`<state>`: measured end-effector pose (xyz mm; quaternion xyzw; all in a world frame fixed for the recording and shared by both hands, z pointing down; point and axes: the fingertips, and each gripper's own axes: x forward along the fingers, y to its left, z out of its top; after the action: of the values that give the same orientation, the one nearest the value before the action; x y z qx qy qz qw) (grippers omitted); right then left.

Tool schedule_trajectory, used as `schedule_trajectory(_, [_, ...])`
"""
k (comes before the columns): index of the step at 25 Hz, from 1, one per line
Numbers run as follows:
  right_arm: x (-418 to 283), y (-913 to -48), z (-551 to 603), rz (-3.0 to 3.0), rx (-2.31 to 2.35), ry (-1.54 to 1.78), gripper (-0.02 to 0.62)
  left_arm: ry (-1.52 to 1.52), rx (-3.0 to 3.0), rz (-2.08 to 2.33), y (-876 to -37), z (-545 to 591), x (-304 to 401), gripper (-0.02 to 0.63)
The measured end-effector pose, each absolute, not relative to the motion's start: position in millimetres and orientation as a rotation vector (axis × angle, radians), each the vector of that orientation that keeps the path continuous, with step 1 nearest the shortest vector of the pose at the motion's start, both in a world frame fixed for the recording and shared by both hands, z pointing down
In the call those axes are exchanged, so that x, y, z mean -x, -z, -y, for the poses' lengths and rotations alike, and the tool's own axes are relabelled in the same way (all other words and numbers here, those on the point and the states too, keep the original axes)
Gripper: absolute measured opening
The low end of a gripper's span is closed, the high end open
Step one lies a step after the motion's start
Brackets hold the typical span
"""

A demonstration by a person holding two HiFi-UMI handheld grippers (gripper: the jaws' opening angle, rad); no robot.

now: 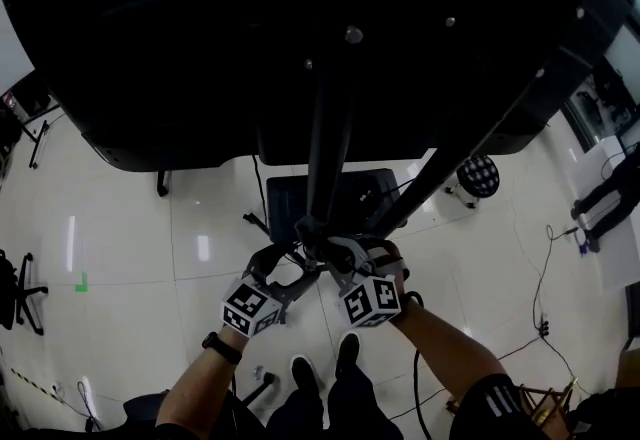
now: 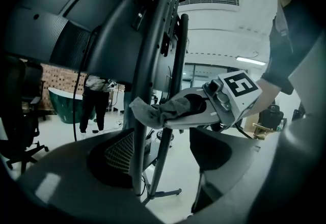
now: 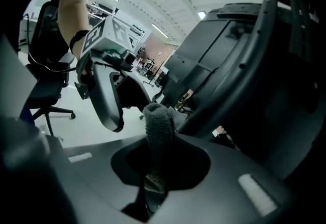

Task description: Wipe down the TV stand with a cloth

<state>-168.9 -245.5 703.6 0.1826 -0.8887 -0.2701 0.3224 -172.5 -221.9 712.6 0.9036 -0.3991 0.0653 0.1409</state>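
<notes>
Right gripper [image 1: 338, 256] clamps the cloth [image 3: 159, 129] against the post [image 1: 328, 143]; left gripper [image 1: 285, 268] jaws gape around it. Wiping looks midway: lower post and base [image 1: 285, 203] probably remain.

Open office or lab; glossy tiled floor [image 1: 120, 258]; office chair [image 3: 48, 96]

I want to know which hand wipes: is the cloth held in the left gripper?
No, the grey cloth is pinched in the right gripper, while the left gripper has its jaws apart, gripping nothing.
</notes>
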Motion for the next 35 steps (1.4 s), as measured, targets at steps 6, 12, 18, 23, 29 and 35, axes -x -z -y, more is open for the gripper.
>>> schedule_trajectory(6, [148,-598,251,2.332,-0.596,0.789,0.043,-0.199,-2.724,1.081,-638,205,151,0.364])
schedule_trajectory(12, [126,-489,244,2.332,-0.708,0.881,0.043,-0.154,-2.853,1.097,-557,192,141,0.364])
schedule_trajectory(18, [101,-404,243,2.334,-0.805,0.929,0.043,-0.092,-2.979,1.101,-471,188,127,0.364])
schedule_trajectory(23, [85,-338,245,2.341,-0.866,0.953,0.043,-0.049,-3.086,1.112,-399,185,115,0.364])
schedule_trajectory(29, [64,-264,249,2.359,-0.876,0.999,0.043,0.02,-3.165,1.157,-332,191,99,0.362])
schedule_trajectory(35, [38,-202,265,2.363,-0.841,1.019,0.043,0.048,-3.223,1.166,-283,200,63,0.362])
